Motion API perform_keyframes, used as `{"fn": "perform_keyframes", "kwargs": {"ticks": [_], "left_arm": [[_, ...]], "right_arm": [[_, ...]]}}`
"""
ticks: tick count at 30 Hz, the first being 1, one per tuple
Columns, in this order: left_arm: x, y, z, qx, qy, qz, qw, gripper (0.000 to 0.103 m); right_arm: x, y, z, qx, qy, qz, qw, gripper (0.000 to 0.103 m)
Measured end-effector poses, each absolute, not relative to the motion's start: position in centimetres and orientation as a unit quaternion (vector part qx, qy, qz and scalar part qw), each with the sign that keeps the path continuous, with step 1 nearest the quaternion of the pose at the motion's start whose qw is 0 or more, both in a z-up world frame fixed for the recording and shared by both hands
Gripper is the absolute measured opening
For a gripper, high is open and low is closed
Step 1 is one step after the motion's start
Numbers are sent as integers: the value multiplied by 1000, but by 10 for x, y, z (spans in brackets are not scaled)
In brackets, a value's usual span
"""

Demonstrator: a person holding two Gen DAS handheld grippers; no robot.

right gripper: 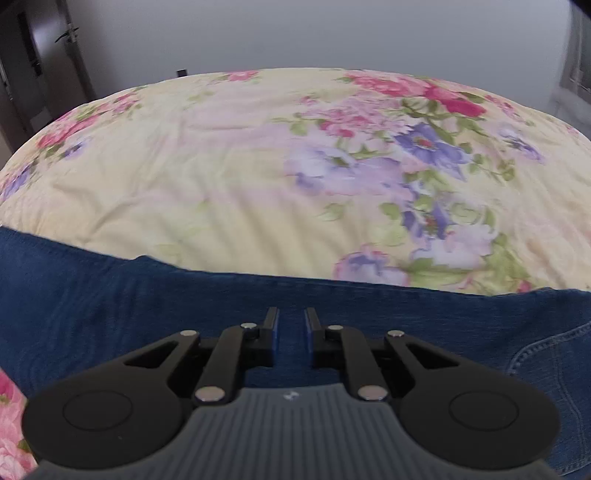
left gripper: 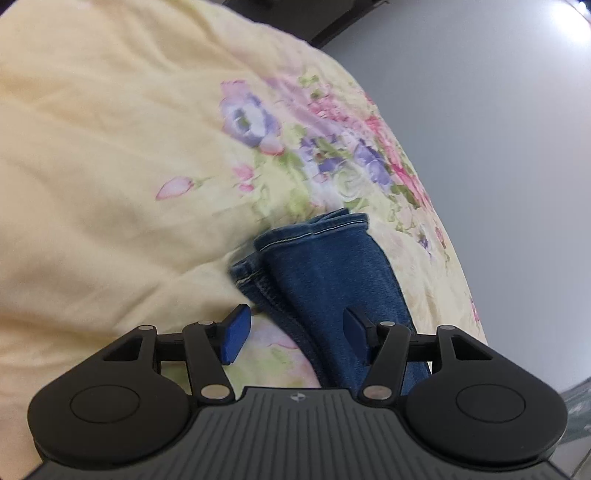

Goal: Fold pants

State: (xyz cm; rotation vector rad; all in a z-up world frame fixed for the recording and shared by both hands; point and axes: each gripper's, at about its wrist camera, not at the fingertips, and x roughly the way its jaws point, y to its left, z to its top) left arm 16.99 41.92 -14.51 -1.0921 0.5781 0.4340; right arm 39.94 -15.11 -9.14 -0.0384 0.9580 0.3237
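Blue denim pants are lying on the pale yellow quilted bedspread with pink and purple flowers, and I am looking at them through both wrist cameras. In the left wrist view, the stacked leg ends with their pale stitched hems are pointing away from me, close to the bedspread's edge, beyond which a plain grey wall is showing. I am holding the left gripper released, its blue pads standing wide apart; the leg fabric is passing under the right-hand pad, and neither pad is pressing on it that I can see. In the right wrist view, the denim is stretching as a wide band across the whole lower picture, with a curved line of pocket stitching at the right edge and the flowered bedspread spreading behind it. I am keeping the right gripper nearly clenched over this band, with only a narrow gap left between its pads; denim is showing through the gap, but I cannot tell whether a fold is pinched there or the cloth is simply lying beneath. A dark door with a lever handle is standing at the far left.
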Motion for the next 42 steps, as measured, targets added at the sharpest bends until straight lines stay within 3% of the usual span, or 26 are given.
{"fn": "perform_keyframes", "kwargs": {"ticks": [2, 4, 10, 15, 20, 27, 35, 42], "left_arm": [[169, 421, -156, -522, 259, 196, 788, 66], [172, 422, -163, -526, 258, 195, 786, 67], [194, 426, -164, -496, 265, 203, 801, 64], [208, 425, -161, -452, 266, 205, 826, 31], [211, 430, -164, -465, 257, 202, 822, 15], [218, 427, -155, -445, 274, 209, 827, 14], [222, 429, -151, -436, 294, 209, 824, 16], [227, 425, -141, -415, 298, 210, 834, 11]], "right_arm": [[393, -130, -91, -30, 458, 181, 870, 8], [390, -113, -94, -33, 462, 199, 864, 0], [407, -70, -107, -58, 461, 202, 862, 0], [433, -52, -122, -51, 471, 191, 860, 0], [454, -47, -143, -30, 491, 172, 853, 0], [440, -49, -130, -18, 509, 172, 843, 0], [349, -58, -120, -19, 529, 183, 829, 0], [288, -68, -118, -11, 521, 179, 834, 0]]}}
